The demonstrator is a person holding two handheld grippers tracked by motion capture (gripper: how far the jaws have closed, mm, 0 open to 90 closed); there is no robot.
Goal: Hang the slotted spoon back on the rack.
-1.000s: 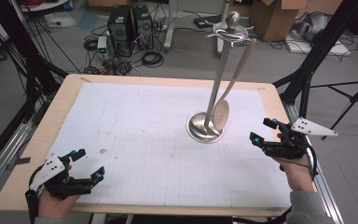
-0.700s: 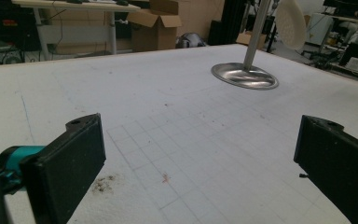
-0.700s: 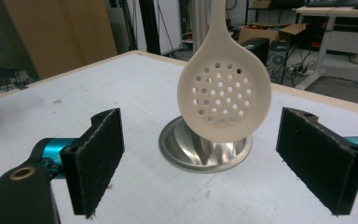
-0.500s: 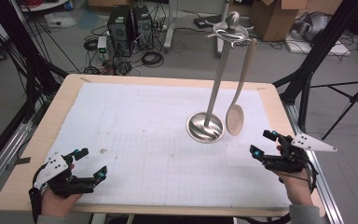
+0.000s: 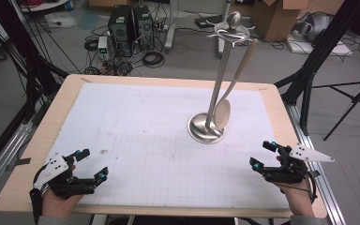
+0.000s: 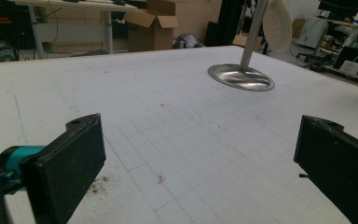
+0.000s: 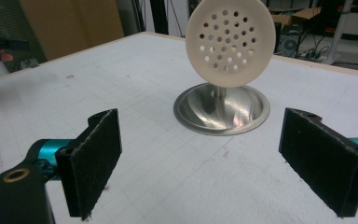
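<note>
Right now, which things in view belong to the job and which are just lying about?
Part of the job:
- slotted spoon, hanging from the stand
- metal stand on the white mat
- left claw and right claw, both open

Just lying about:
- computer towers on the floor
- cardboard box
- cables

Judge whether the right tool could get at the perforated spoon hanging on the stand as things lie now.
Probably yes. The right tool is open and faces the perforated spoon, which hangs from the stand on that tool's side. Bare white mat lies between them, with nothing in the way.
</note>
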